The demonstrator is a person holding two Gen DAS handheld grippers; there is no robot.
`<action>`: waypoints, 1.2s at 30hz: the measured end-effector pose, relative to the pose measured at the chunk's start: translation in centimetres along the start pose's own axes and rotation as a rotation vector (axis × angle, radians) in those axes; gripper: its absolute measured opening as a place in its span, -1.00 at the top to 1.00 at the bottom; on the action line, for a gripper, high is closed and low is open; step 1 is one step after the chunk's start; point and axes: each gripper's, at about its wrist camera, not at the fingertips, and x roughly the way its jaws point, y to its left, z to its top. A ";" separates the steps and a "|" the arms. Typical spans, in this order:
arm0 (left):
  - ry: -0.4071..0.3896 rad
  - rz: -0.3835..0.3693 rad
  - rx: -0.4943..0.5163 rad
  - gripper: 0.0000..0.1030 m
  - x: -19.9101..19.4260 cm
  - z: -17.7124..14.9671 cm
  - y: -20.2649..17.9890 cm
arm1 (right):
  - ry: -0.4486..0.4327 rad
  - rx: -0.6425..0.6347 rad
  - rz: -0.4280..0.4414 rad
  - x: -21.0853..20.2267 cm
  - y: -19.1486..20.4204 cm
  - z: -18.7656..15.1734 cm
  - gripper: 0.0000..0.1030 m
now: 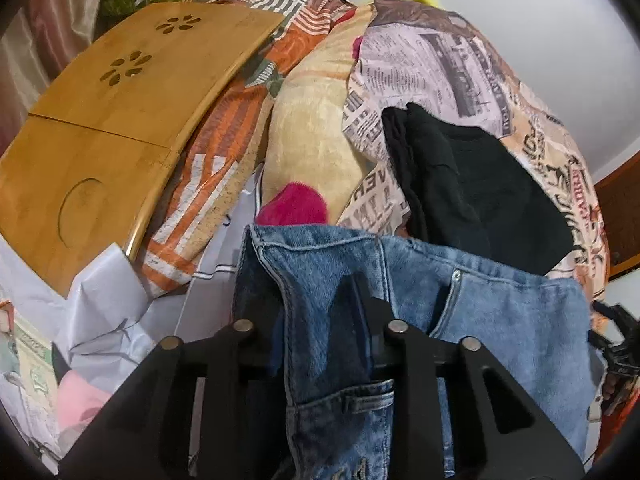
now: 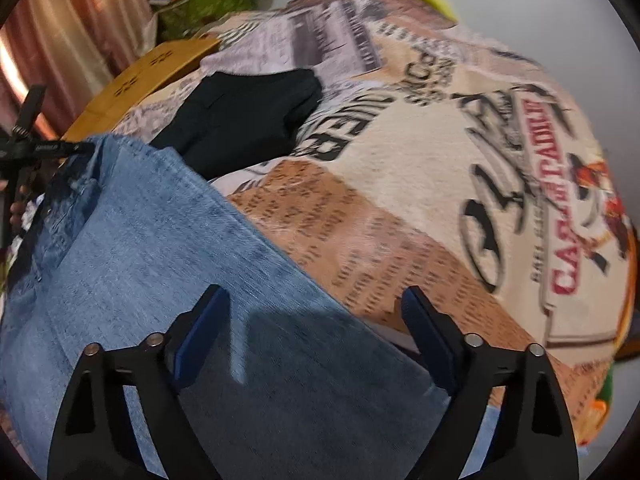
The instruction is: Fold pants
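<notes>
Blue denim pants point(image 1: 500, 320) lie on a bed covered with a newspaper-print blanket point(image 1: 432, 60). My left gripper point(image 1: 320, 300) is shut on the pants' waistband, which drapes over its fingers. In the right wrist view the pants point(image 2: 140, 248) stretch from the lower middle to the left. My right gripper point(image 2: 316, 304) is open just above the denim, one finger point(image 2: 200, 332) over the cloth and the other point(image 2: 428, 340) at its edge. The left gripper shows at the far left of that view point(image 2: 36, 148).
Folded black clothing point(image 1: 472, 184) lies on the blanket beyond the pants, also in the right wrist view point(image 2: 248, 116). A wooden lap table point(image 1: 100, 128) stands at the left. A cream and pink plush point(image 1: 304, 152) lies between them. White sheets point(image 1: 104, 312) lie at lower left.
</notes>
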 end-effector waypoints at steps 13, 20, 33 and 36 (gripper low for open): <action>-0.034 -0.038 -0.011 0.94 -1.6 0.6 0.1 | -0.022 0.003 0.066 -0.1 1.8 -0.4 0.45; -0.104 -0.047 0.060 0.94 -6.7 -0.6 -1.4 | -0.067 0.020 0.023 -2.9 2.4 -1.5 0.84; -0.218 0.006 0.184 0.94 -17.3 -6.9 -2.8 | -0.204 0.026 0.039 -11.3 6.9 -4.6 0.85; -0.241 0.016 0.190 0.94 -18.9 -8.5 -2.1 | -0.211 0.009 0.038 -12.3 8.3 -5.9 0.85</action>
